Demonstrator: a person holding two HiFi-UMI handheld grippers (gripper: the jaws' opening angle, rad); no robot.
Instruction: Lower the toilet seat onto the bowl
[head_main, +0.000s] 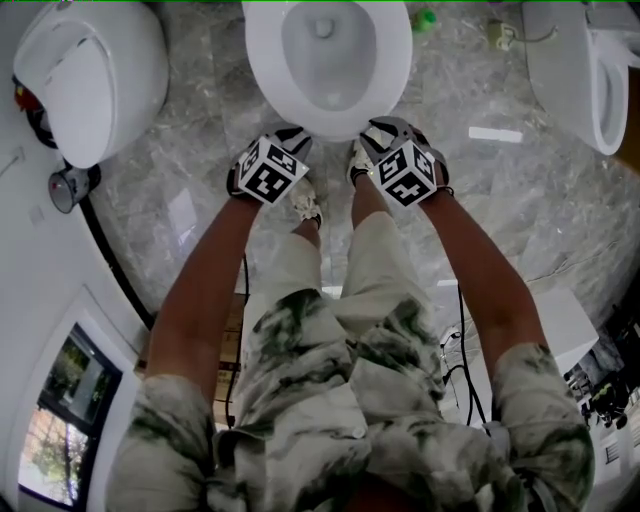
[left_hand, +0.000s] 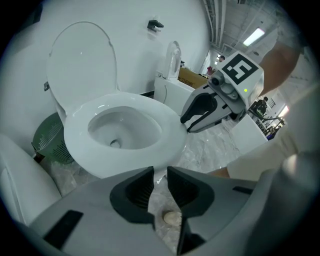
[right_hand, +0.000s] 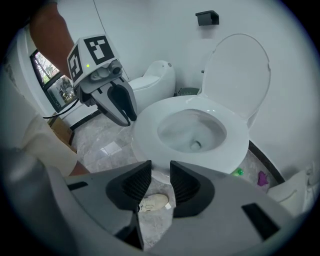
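Head view, from the left: a second white toilet (head_main: 90, 70) stands off to the side on the grey marble floor (head_main: 180, 170). The left claw (head_main: 292, 138) hovers at the front edge of the toilet seat (head_main: 262, 60), which lies flat on the bowl (head_main: 335, 70). Its jaws stand slightly apart, released, with only floor and a shoe (left_hand: 171, 217) showing through the gap. The lid (left_hand: 82, 60) stands upright against the wall. The right claw (head_main: 383, 130), just beside the left one, is likewise released and empty, its tips near the seat's front rim. Farther right stands a third toilet (head_main: 590, 70).
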